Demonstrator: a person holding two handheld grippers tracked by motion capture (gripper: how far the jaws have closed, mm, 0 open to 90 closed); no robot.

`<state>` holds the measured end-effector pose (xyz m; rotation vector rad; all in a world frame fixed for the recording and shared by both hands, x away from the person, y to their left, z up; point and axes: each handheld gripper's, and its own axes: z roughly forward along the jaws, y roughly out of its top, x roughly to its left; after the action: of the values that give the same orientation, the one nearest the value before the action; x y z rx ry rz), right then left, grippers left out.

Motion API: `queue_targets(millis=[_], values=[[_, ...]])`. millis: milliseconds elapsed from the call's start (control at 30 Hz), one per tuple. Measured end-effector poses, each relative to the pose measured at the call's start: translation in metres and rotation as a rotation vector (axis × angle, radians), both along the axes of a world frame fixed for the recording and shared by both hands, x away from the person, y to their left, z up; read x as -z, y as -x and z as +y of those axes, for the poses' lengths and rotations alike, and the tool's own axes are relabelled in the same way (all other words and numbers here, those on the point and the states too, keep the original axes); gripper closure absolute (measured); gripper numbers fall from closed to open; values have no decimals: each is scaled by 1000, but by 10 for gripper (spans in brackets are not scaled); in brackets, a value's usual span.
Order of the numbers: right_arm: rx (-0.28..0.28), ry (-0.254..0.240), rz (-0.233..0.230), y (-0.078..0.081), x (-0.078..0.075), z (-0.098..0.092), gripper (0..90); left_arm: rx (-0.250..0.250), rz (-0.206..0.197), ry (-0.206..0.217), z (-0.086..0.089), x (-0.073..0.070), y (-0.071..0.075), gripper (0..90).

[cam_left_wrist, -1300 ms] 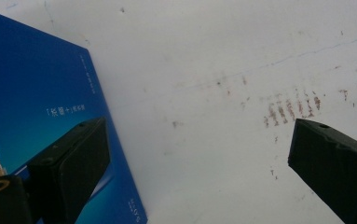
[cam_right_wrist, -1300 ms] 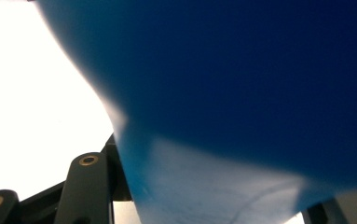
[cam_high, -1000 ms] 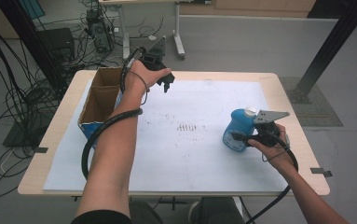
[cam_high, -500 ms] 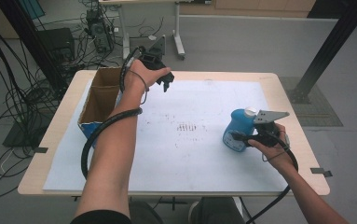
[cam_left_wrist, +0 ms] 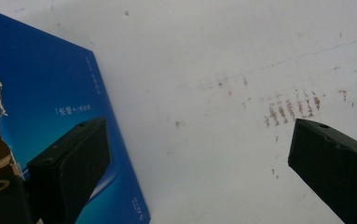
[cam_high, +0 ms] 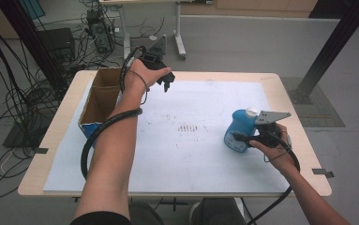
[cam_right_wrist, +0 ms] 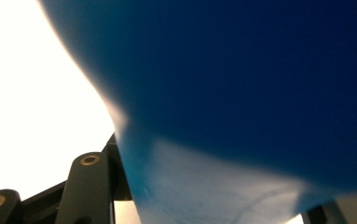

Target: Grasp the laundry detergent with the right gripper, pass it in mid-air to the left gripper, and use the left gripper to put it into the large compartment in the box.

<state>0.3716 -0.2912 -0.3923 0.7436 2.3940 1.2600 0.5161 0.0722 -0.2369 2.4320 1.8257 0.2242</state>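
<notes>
So the right gripper (cam_high: 243, 139) was clamped on a blue bottle (cam_high: 239, 130) with a white cap, over on the right side of the table (cam_high: 50, 140) — bottle standing upright on the white sheet (cam_high: 191, 159), gripper coming at it from the right with the grey three-cornered plate on top. In the right gripper view the blue bottle (cam_right_wrist: 241, 93) sat so close to the lens that it was just a big blur of blue between the jaws, pressed right up against them.

The left gripper (cam_high: 164, 80) was way off at the far left, held up over the far edge of the sheet just beside the cardboard box (cam_high: 97, 101). Its jaws stood wide apart with nothing between them — in the left gripper view you could see the two black jaws either side of bare white sheet (cam_left_wrist: 204, 56), plus the blue outer wall of the box (cam_left_wrist: 55, 88) and its torn brown rim on the left.

There was a patch of small brownish marks (cam_high: 189, 127) in the middle of the sheet, between the two grippers. The two hands were well apart from each other.
</notes>
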Motion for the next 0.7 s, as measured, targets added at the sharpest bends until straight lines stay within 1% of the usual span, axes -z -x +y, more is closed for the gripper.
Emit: queue_targets(millis=[700], values=[[2,-1,5,0,0,0,421,0,-3,-1,1,-3,2,61]])
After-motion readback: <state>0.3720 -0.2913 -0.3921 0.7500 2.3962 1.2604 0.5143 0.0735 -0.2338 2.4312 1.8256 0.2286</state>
